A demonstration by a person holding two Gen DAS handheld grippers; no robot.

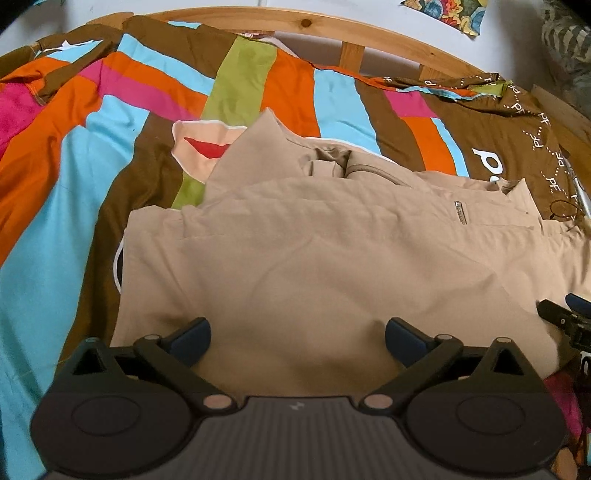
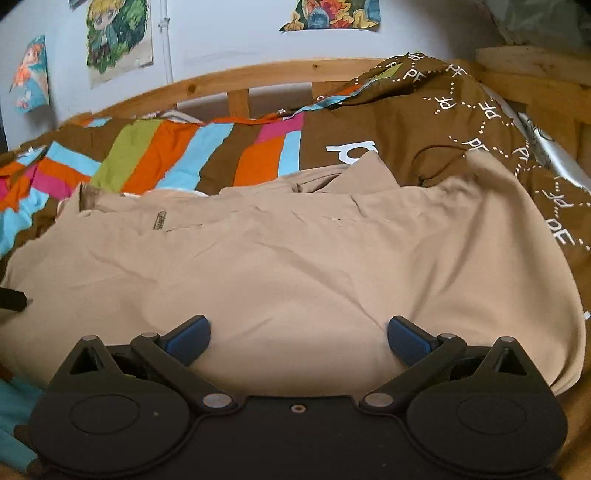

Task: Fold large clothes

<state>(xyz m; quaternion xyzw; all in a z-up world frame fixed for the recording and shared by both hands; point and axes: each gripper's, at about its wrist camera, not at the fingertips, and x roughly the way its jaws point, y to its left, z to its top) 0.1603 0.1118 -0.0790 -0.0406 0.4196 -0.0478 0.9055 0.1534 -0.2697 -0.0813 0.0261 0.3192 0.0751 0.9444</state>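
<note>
1. Beige fabric garment with zip pocket and collar (image 1: pixel 332 251) (image 2: pixel 295 258): spread flat and partly folded on the bed, layered edges along the far side, small metal zip pull (image 1: pixel 460 212) (image 2: pixel 159 220) near the far edge. Lies at the middle of the bed, filling the near half of both views.
2. Left tool (image 1: pixel 297 339): black frame, blue-padded fingers (image 1: pixel 192 338) spread wide, nothing pinched; hovers at the near edge of the garment, cloth visible between the fingers. Contact with the cloth cannot be told.
3. Right tool (image 2: pixel 298 338): same build, blue pads (image 2: pixel 408 339) spread wide, empty; poised over the near right part of the garment. Tip also visible at the right edge of the left wrist view (image 1: pixel 565 317).
4. Striped bed cover in brown, orange, light blue, pink and green (image 1: pixel 92 147) (image 2: pixel 166 155): under the garment, brown section with white lettering at the far right.
5. Curved pale wooden bed rail (image 1: pixel 332 26) (image 2: pixel 240 79): along the far side.
6. Colourful cartoon posters (image 2: pixel 118 40): on the white wall beyond the rail.
</note>
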